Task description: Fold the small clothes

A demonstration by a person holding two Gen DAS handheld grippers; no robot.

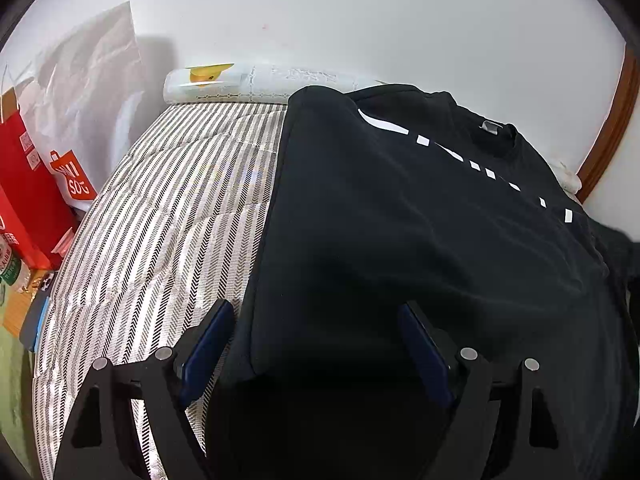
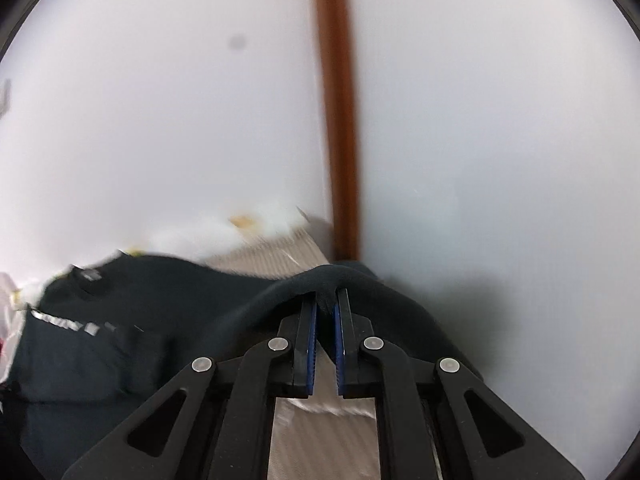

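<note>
while the black shirt [image 1: 400, 220] lies on the striped bed [image 1: 160, 208], collar toward the wall [image 1: 360, 12], the left tool [image 1: 316, 344] gapes wide over its hem; the right tool [image 2: 326, 312] pinches a lifted edge.

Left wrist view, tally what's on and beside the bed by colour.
Black: 1, the T-shirt
White: 2, the roll and plastic bag
Red: 2, the box and shopping bag
Total: 5
</note>
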